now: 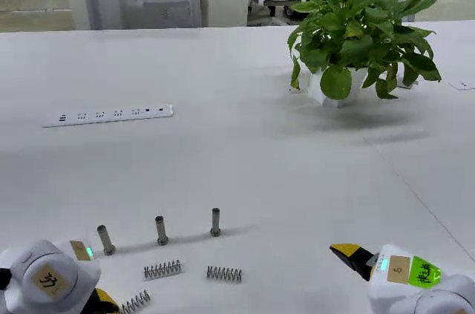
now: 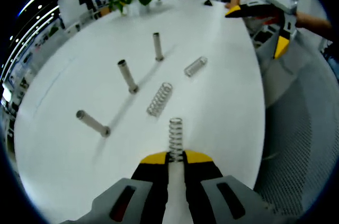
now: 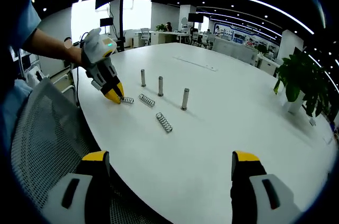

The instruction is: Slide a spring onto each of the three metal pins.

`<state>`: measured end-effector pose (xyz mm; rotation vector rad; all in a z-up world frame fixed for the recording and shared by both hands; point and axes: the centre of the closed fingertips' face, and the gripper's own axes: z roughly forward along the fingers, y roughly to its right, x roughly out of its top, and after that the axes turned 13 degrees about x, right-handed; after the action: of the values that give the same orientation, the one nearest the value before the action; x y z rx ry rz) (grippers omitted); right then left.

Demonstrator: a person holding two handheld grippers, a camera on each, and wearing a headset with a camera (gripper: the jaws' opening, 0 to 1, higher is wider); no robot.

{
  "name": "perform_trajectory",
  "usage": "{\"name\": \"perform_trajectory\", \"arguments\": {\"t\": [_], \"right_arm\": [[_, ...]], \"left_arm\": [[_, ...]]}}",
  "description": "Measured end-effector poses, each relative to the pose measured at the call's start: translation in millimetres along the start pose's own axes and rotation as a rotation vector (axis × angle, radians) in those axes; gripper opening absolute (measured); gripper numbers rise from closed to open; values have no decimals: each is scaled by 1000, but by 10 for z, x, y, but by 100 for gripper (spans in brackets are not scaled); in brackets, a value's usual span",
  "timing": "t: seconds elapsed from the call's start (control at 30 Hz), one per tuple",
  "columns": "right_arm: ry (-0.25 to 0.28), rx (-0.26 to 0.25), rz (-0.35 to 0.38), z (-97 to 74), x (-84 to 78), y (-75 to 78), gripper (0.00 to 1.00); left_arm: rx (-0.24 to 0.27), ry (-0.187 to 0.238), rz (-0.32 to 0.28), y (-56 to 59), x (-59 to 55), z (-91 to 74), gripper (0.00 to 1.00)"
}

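Three upright metal pins (image 1: 161,230) (image 2: 127,75) (image 3: 160,86) stand in a row near the white table's front edge, all bare. My left gripper (image 2: 176,156) (image 1: 110,304) (image 3: 114,93) is shut on one end of a spring (image 2: 175,135) (image 1: 136,301) (image 3: 127,100), which points toward the pins and lies low at the table. Two more springs lie flat in front of the pins, one (image 1: 162,269) (image 2: 159,98) near the middle pin and another (image 1: 224,274) (image 2: 195,66) (image 3: 164,122) farther right. My right gripper (image 3: 168,158) (image 1: 350,256) (image 2: 254,11) hovers open and holds nothing, to the right of the pins.
A potted green plant (image 1: 356,36) stands at the back right of the table (image 1: 245,151). A white power strip (image 1: 107,114) lies at the left middle. Office chairs (image 1: 145,4) line the far edge. A mesh chair (image 3: 42,128) sits by the near edge.
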<state>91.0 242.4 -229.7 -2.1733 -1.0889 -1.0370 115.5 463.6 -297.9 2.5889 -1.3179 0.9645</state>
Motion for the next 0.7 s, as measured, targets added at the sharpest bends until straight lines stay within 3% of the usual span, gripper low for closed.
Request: {"name": "perform_trajectory", "arguments": {"t": [0.07,0.23,0.37,0.53,0.7], "right_arm": [[17,6,39,-21,15,17,97],[4,15,33,-5,-3,-5,97],[5,26,39,-5,3,-14,97],[63,34,106,-53,84,20,97],[84,61,137,-56,111,-7,96]], "left_arm": [[10,19,-30,-1,9,0,10],[24,66,-83,0,79,-32,10],[28,131,-130,37,263,-98,10],[9,251,-187,150,577,-200,10],[1,318,-214,217,782,-275,10]]}}
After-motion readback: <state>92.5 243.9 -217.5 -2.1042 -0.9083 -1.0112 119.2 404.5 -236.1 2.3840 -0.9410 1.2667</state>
